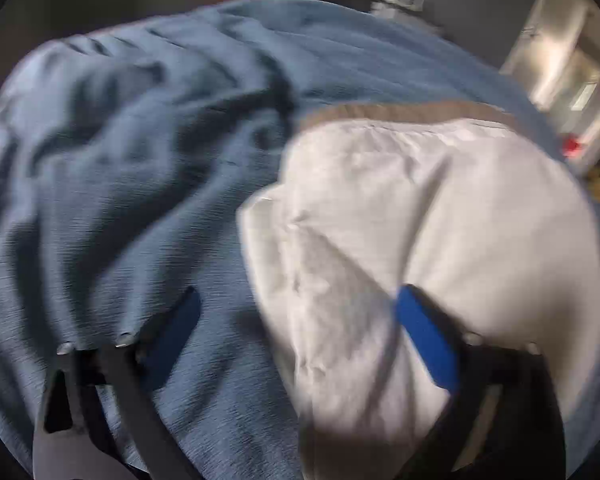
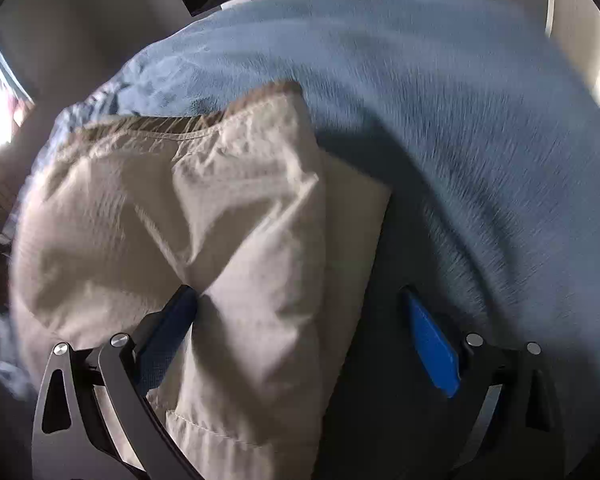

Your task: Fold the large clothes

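Both hand-held grippers (image 1: 298, 332) (image 2: 300, 336) tilt downward, jaws wide, over beige garment (image 2: 160, 208)

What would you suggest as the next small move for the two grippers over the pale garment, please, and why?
Probably bring both grippers down onto an edge of the bunched cream-white cloth garment and pinch: the left gripper and right gripper stand open, holding nothing, while it lies creased on the rumpled blue bedcover.

One pale beige garment (image 1: 420, 220) is seen at the right of the left wrist view and at the left of the right wrist view. One blue bedcover (image 1: 140, 160) is spread beneath it. Two grippers are counted, each shown with two blue-padded fingers (image 2: 432, 344).
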`<state>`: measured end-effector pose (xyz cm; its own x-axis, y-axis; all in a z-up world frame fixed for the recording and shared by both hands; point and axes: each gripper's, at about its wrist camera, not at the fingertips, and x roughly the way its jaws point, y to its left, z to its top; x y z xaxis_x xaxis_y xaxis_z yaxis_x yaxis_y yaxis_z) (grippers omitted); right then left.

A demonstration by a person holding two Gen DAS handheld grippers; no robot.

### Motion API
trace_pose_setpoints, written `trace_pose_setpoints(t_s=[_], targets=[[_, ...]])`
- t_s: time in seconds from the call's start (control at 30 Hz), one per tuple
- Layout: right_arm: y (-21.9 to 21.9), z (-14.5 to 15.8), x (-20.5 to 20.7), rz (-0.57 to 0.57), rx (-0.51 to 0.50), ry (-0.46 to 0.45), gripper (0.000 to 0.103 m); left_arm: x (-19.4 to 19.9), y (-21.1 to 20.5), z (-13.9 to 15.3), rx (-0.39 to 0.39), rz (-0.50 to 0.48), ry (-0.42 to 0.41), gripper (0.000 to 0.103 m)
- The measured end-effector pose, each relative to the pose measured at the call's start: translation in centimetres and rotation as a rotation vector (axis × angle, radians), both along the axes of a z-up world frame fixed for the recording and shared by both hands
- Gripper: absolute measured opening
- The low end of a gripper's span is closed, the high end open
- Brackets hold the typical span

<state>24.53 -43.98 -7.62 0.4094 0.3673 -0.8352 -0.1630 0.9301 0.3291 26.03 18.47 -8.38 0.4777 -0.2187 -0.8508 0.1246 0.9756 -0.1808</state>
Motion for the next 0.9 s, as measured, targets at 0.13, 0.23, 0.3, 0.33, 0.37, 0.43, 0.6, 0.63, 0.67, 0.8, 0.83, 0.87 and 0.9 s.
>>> trace_pose_setpoints(t_s=[0.13, 0.23, 0.3, 0.33, 0.37, 0.43, 0.6, 0.63, 0.67, 0.8, 0.83, 0.87, 0.9], targets=[[-2.5, -2.0, -0.8, 0.052, 0.244, 0.075, 0.093, -0.8, 2.9, -1.7, -0.27, -0.008, 0.054, 0.077], [-3.0, -1.8, -1.7, 0.123, 0.313, 0.058, 0.075, -1.7, 4.0, -2.5, -0.388, -0.036, 0.047, 0.07], [-3.0, -2.1, -1.3, 0.137, 0.339, 0.061, 0.073, -1.3, 4.1, -2.8, -0.414, -0.055, 0.04, 0.07], [-2.9, -2.2, -0.9, 0.133, 0.347, 0.057, 0.073, -1.0, 4.1, -2.9, -0.428, -0.06, 0.032, 0.069], [-2.9, -2.2, -0.6, 0.126, 0.353, 0.053, 0.073, -0.7, 4.0, -2.9, -0.437, -0.061, 0.027, 0.069], [-2.6, -2.5, 0.4, 0.099, 0.377, 0.044, 0.072, 0.3, 3.5, -3.1, -0.451, -0.053, 0.007, 0.069], [-2.0, -2.9, 2.1, 0.056, 0.43, 0.047, 0.051, 1.8, 2.2, -3.5, -0.427, -0.01, 0.015, 0.064], [-1.6, -2.6, 1.9, 0.053, 0.42, 0.029, 0.045, 1.7, 2.2, -3.4, -0.429, 0.003, 0.018, 0.059], [-1.3, -2.2, 1.7, 0.052, 0.399, 0.012, 0.037, 1.5, 1.9, -3.1, -0.429, 0.004, 0.014, 0.046], [0.9, 1.7, -1.3, 0.042, 0.171, -0.114, 0.017, -0.8, -0.5, 0.4, -0.273, -0.059, -0.066, 0.017], [1.6, 2.8, -2.2, 0.054, 0.104, -0.15, 0.015, -1.6, -1.1, 1.3, -0.227, -0.075, -0.088, 0.016], [2.4, 4.0, -3.4, 0.062, 0.029, -0.199, 0.014, -2.2, -1.5, 1.9, -0.199, -0.086, -0.103, 0.014], [3.0, 4.8, -4.2, 0.064, -0.001, -0.229, 0.013, -3.0, -1.6, 2.7, -0.192, -0.095, -0.121, 0.013]])
